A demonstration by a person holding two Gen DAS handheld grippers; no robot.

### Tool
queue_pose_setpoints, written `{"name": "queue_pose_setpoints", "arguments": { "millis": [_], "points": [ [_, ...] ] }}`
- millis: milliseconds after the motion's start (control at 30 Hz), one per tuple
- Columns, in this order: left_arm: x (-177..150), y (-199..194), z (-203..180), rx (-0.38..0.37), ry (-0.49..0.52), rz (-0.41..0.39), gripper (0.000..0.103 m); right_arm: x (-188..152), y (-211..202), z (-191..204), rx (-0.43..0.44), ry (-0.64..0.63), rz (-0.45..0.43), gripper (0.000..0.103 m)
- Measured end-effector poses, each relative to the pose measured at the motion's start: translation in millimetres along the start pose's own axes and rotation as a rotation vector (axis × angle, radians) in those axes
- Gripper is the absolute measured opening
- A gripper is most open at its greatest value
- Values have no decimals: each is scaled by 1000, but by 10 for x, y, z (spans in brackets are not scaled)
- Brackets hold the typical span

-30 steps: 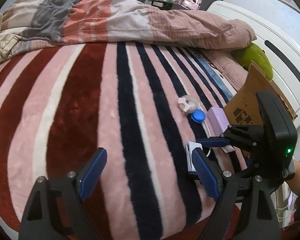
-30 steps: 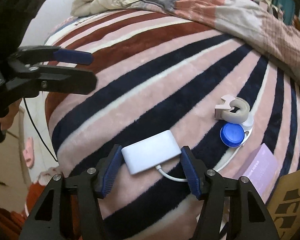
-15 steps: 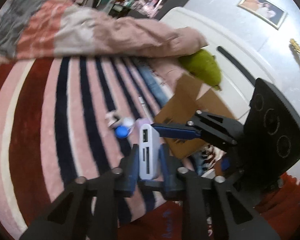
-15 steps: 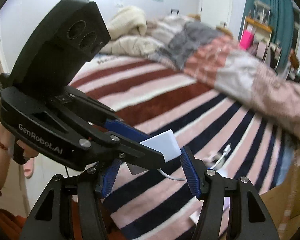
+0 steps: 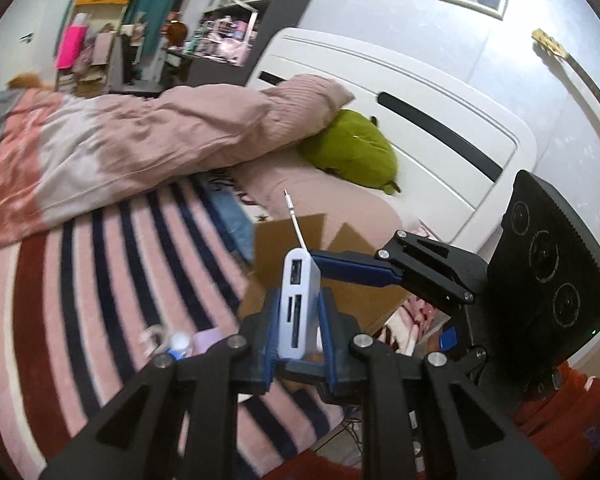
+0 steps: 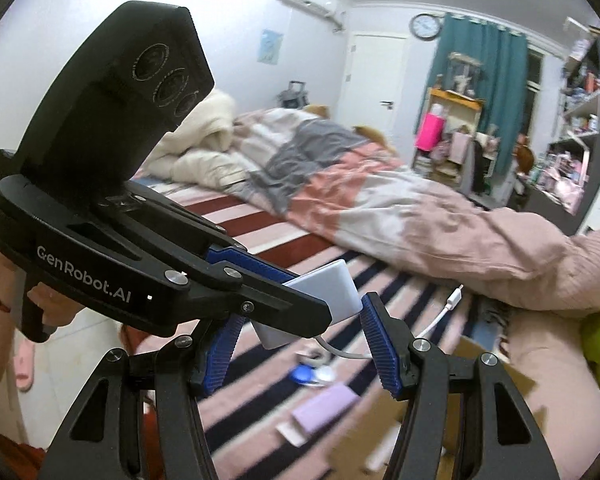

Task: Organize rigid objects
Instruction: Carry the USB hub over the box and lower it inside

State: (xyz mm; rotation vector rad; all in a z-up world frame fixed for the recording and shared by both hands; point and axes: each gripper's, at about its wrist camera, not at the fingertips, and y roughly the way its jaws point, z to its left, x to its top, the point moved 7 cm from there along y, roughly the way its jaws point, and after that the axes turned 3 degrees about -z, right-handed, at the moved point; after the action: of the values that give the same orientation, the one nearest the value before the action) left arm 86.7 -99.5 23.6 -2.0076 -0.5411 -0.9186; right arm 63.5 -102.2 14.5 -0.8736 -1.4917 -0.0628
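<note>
One item is in hand: in the left wrist view the left gripper [image 5: 298, 330] is clenched on a white adapter hub [image 5: 296, 304], lifted before the cardboard box [image 5: 288, 240].

From the right wrist, the right gripper [image 6: 300, 344] stands half spread, empty beside the hub; blue cap [image 6: 302, 376] and lilac box [image 6: 324, 404] await on the striped blanket [image 6: 260, 236].
</note>
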Motion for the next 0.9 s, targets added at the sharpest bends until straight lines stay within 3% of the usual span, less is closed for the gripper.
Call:
{"name": "queue_pose_setpoints", "arguments": {
  "millis": [133,400,700,733,800,833,900],
  "points": [
    [82,438,-259,-57,13,55,16,-133,-199,-372,-56,46,11,56],
    [-18,1246,-384,-61,22,194,17,-665,-152,-985,-107,165,144,56],
    [-118,1554,-337,-73,20,249,17,-957,-47,-1194,-110,223,235,56],
    [-121,1552,-335,-62,29,244,19,-970,-35,-1202,-108,229,239,56],
    [-108,1520,-308,-1,63,224,36,-1002,-18,-1200,-108,239,251,57],
    [-91,1508,-297,22,71,213,50,-1020,-7,-1200,-109,245,263,57],
    [-60,1431,-256,40,70,188,55,-1032,2,-1207,-112,254,270,60]
  ]
}}
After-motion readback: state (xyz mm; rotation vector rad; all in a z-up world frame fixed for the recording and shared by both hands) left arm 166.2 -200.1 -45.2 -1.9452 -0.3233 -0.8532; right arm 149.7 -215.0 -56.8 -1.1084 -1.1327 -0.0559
